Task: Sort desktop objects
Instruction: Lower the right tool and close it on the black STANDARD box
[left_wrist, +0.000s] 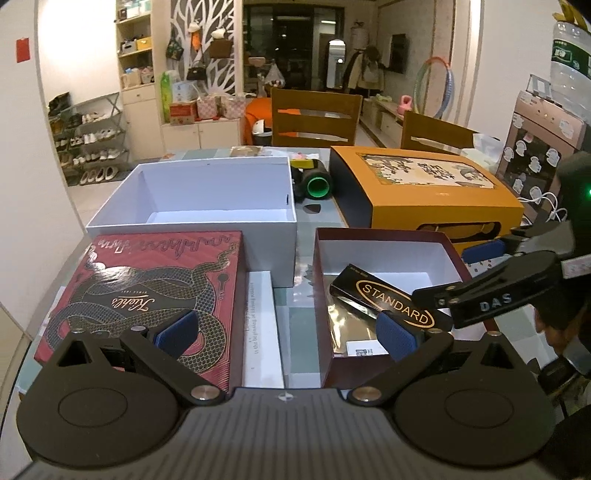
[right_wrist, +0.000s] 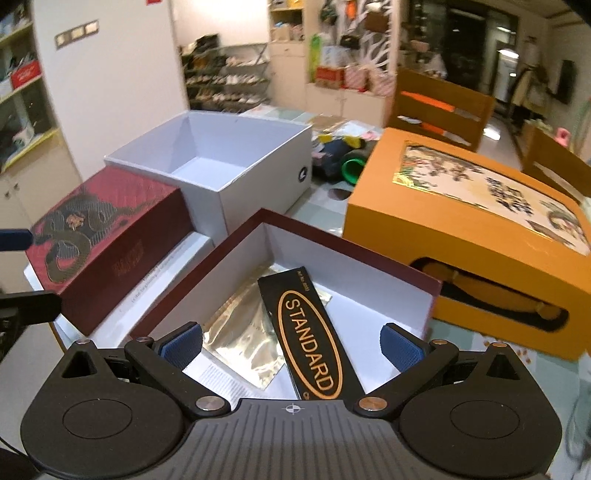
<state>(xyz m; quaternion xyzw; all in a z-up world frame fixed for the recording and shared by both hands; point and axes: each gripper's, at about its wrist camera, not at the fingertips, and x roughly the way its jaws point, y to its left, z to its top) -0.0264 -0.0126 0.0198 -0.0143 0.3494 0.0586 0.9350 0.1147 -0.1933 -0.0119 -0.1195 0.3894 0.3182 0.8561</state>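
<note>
A black "STANDARD" box (left_wrist: 391, 303) (right_wrist: 314, 334) lies tilted in an open maroon box (left_wrist: 448, 248) (right_wrist: 218, 258), on top of a gold foil packet (right_wrist: 240, 332). My right gripper (right_wrist: 291, 345) is open just above that box, its pads either side of the black box without touching it; it shows in the left wrist view (left_wrist: 491, 273). My left gripper (left_wrist: 288, 334) is open and empty, above a white book (left_wrist: 260, 314) between the red snake-print lid (left_wrist: 147, 291) and the maroon box.
An empty open white box (left_wrist: 199, 199) (right_wrist: 221, 155) stands behind the red lid. An orange gift box (left_wrist: 424, 188) (right_wrist: 480, 221) sits at the right. A black cylinder with a green end (left_wrist: 314, 181) lies between them. Wooden chairs stand beyond the table.
</note>
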